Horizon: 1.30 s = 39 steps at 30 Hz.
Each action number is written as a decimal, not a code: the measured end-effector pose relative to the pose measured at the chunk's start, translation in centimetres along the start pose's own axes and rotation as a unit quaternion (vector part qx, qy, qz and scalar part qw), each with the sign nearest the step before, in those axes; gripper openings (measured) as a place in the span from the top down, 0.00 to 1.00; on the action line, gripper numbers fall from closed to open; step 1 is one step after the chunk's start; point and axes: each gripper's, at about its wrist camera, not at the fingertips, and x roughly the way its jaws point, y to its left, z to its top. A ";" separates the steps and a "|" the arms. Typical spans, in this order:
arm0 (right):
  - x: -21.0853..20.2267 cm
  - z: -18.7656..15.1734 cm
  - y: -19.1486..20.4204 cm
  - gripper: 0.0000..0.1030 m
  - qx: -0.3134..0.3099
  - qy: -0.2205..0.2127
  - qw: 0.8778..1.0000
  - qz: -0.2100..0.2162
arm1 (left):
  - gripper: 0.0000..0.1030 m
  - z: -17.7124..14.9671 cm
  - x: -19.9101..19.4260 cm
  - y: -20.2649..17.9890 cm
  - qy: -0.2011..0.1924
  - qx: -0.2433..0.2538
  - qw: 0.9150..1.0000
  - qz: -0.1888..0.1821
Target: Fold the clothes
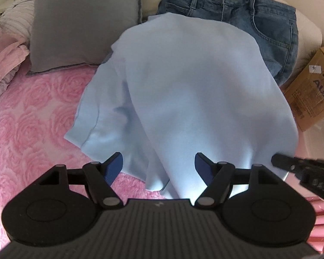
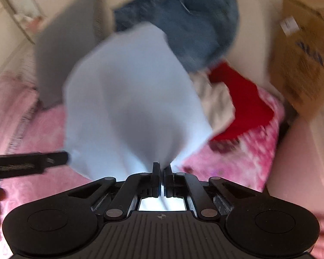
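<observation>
A light blue shirt [image 1: 183, 90] hangs lifted over the pink rose-pattern bed cover [image 1: 32, 112]; a sleeve droops at its left. My left gripper [image 1: 158, 164] is open, its blue pads either side of the shirt's lower edge, holding nothing. My right gripper [image 2: 162, 170] is shut on the shirt [image 2: 129, 99], pinching a bunched edge and holding it up. The right gripper also shows in the left wrist view [image 1: 302, 168], at the shirt's right edge. The left gripper's finger shows in the right wrist view [image 2: 32, 161]. The right view is motion-blurred.
Folded blue jeans [image 1: 248, 21] lie behind the shirt. A grey pillow [image 1: 82, 21] stands at the back left. A cardboard box [image 1: 311, 88] is at the right. A red garment [image 2: 244, 99] and a beige one [image 2: 216, 101] lie on the bed at the right.
</observation>
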 end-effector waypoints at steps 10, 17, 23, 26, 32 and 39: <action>-8.9 0.4 9.9 1.00 -0.108 -0.104 0.979 0.141 | 0.38 -5.4 -9.9 6.5 -0.067 -0.091 0.993 0.047; -16.4 -2.1 20.9 1.00 -0.170 -0.154 0.938 0.261 | 0.38 -13.8 -21.2 12.9 -0.137 -0.175 0.970 0.094; -22.7 -5.1 29.4 1.00 -0.192 -0.194 0.890 0.365 | 0.38 -22.7 -30.4 17.8 -0.184 -0.240 0.941 0.152; -25.8 -6.9 33.6 1.00 -0.195 -0.201 0.863 0.420 | 0.38 -27.3 -34.7 19.5 -0.205 -0.266 0.924 0.183; -30.2 -11.2 40.9 1.00 -0.205 -0.190 0.818 0.502 | 0.38 -36.8 -42.4 22.2 -0.225 -0.324 0.884 0.250; -28.5 -19.8 51.4 0.71 -0.350 0.008 0.829 0.437 | 0.38 -46.3 -46.2 23.7 -0.182 -0.396 0.845 0.310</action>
